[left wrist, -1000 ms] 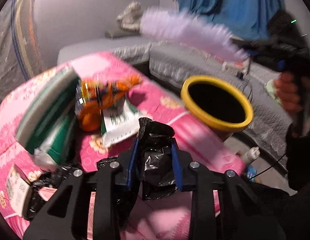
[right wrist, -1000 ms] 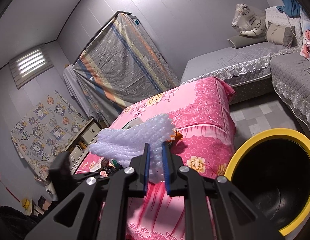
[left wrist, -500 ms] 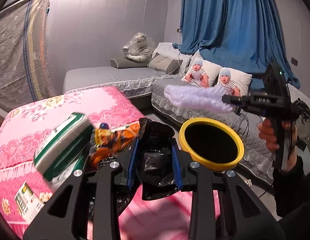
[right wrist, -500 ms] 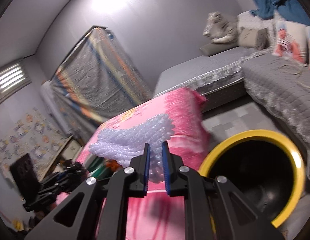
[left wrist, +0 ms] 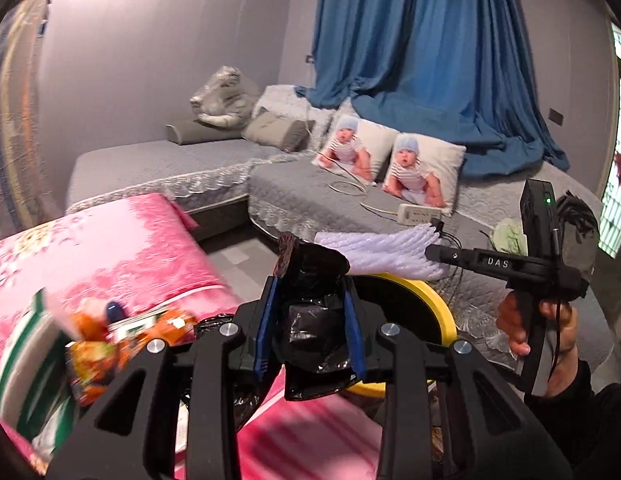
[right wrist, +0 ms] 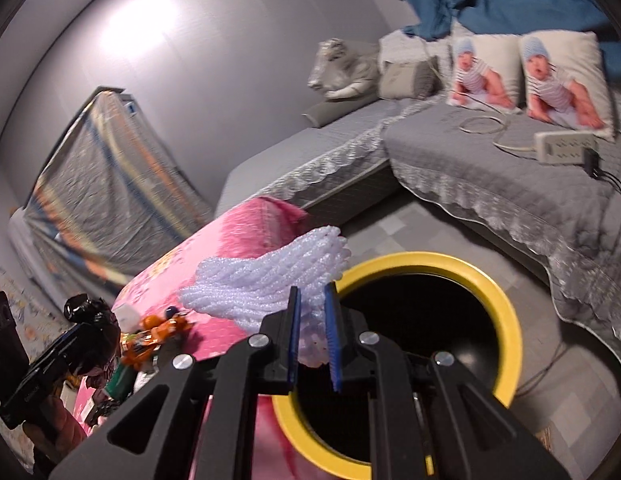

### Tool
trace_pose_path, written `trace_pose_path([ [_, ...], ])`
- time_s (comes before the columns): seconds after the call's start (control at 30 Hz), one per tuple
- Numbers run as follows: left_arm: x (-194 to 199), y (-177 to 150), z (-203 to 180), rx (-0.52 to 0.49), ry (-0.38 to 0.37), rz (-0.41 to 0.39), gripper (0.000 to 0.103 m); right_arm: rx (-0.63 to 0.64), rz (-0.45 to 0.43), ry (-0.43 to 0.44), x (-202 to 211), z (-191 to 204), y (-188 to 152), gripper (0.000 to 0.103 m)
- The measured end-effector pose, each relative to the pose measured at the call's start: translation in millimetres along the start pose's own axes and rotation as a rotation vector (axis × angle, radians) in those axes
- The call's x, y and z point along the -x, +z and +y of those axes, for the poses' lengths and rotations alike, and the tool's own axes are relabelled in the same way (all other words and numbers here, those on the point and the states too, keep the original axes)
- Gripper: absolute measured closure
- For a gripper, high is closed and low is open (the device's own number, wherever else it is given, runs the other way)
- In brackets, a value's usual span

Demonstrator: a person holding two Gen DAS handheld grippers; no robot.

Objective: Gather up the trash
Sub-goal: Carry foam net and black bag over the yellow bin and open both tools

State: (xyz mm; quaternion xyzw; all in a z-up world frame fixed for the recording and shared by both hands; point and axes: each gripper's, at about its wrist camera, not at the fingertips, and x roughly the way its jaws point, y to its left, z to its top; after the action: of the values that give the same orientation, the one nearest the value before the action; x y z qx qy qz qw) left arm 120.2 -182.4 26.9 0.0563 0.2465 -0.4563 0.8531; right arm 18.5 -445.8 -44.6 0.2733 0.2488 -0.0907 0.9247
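Note:
My left gripper [left wrist: 310, 322] is shut on a crumpled black plastic bag [left wrist: 312, 300], held above the pink bedspread [left wrist: 110, 248]. My right gripper [right wrist: 312, 334] is shut on a white foam net sleeve [right wrist: 266, 284] that sticks out to the left, just over the rim of the yellow-rimmed black bin [right wrist: 506, 320]. In the left wrist view the foam net [left wrist: 374, 250] and the right gripper [left wrist: 428, 252] hover above the bin [left wrist: 438, 300], with a hand [left wrist: 550, 320] on the handle. The left gripper [right wrist: 84, 314] with its bag shows at the lower left of the right wrist view.
An orange snack wrapper [left wrist: 110, 340] and a green-and-white packet [left wrist: 26, 368] lie blurred on the pink cover. Grey quilted sofas [right wrist: 490, 176] with baby-print pillows [left wrist: 414, 168] and a power strip [right wrist: 566, 146] stand behind the bin. A blue curtain [left wrist: 422, 60] hangs at the back.
The left gripper rose and swung right with the bag, so the bin now lies behind it. The right gripper came down and toward the bin with the foam net.

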Motion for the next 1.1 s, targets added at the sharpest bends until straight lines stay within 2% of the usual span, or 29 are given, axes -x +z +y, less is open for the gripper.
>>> trace_pose_path([
  [0.3, -77.0, 8.7, -26.1, -0.012, -0.093, 0.059, 0.073, -0.036, -0.027, -0.141, -0.7, -38.0, -3.0, 0.092],
  [0.63, -141.9, 2.3, -49.4, -0.009, -0.132, 0.135, 0.073, -0.047, -0.009, -0.283, -13.5, -65.4, -10.1, 0.092],
  [0.77, -164.2, -7.3, -51.1, -0.009, -0.111, 0.169, 0.073, -0.051, 0.005, -0.316, -19.1, -71.7, -13.3, 0.091],
  [0.97, -188.4, -16.3, -51.2, 0.017, -0.098, 0.218, 0.073, -0.067, 0.044, -0.318, -27.0, -80.0, -17.4, 0.091],
  [1.07, -193.5, -19.5, -51.7, 0.019, -0.090, 0.230, 0.070, -0.074, 0.056, -0.324, -30.2, -82.8, -19.5, 0.091],
  [1.1, -194.0, -19.9, -51.5, 0.023, -0.090, 0.232, 0.066, -0.078, 0.058, -0.324, -30.8, -83.2, -19.7, 0.090],
])
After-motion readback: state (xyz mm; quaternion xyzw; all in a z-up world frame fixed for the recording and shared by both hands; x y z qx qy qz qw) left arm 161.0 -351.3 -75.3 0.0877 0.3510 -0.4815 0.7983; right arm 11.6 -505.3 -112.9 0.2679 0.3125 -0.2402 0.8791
